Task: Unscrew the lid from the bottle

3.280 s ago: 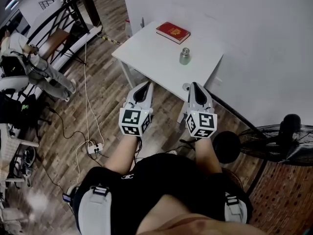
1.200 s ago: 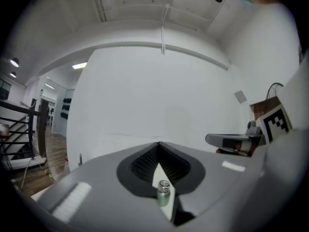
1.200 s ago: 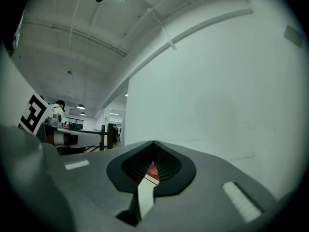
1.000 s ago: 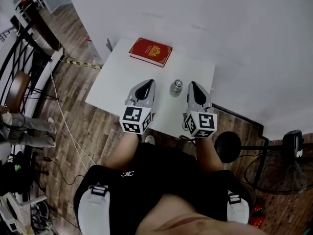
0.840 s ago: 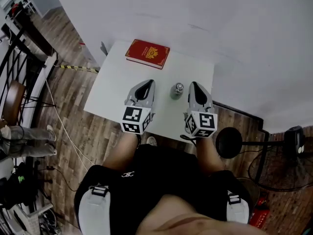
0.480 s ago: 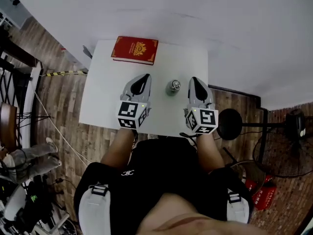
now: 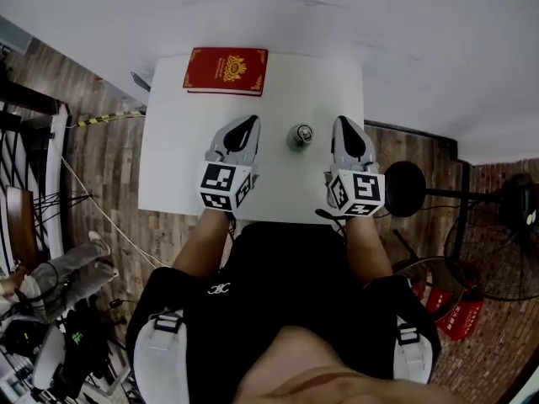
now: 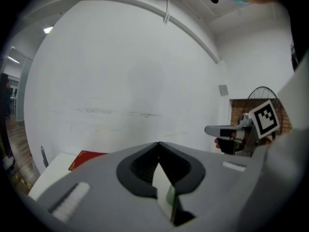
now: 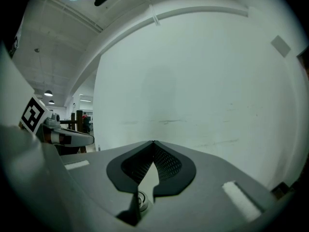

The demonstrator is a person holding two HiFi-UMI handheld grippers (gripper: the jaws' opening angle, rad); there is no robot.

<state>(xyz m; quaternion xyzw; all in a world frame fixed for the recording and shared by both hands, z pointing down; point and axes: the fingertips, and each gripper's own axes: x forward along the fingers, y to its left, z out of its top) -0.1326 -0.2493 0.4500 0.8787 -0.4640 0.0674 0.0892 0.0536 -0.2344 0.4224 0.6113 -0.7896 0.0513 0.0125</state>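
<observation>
Advanced beside bottle (image 7: 301, 135) | left hand-held gripper (image 7: 248, 122) closed, empty | right hand-held gripper (image 7: 341, 124) likewise | book (image 7: 226, 71) print illegible

- Bottle (image 7: 301, 135) stands mid-table near the front edge, with a slim strip of bare top on either side of it in the head view.
- Left gripper (image 7: 249, 122), jaws together, blocks the bottle's 9 o'clock, just beside it and not touching.
- Right gripper (image 7: 341, 122), jaws together, blocks 3 o'clock, likewise apart.
- At 12 o'clock the table (image 7: 312, 82) runs bare to the white wall (image 7: 379, 15).
- Red book (image 7: 226, 71) lies at 10 o'clock in the far left corner, well apart.
- Beyond the left gripper, open tabletop to the left edge.
- At 4 o'clock, off the table, a dark round thing (image 7: 405, 188) on a pole.
</observation>
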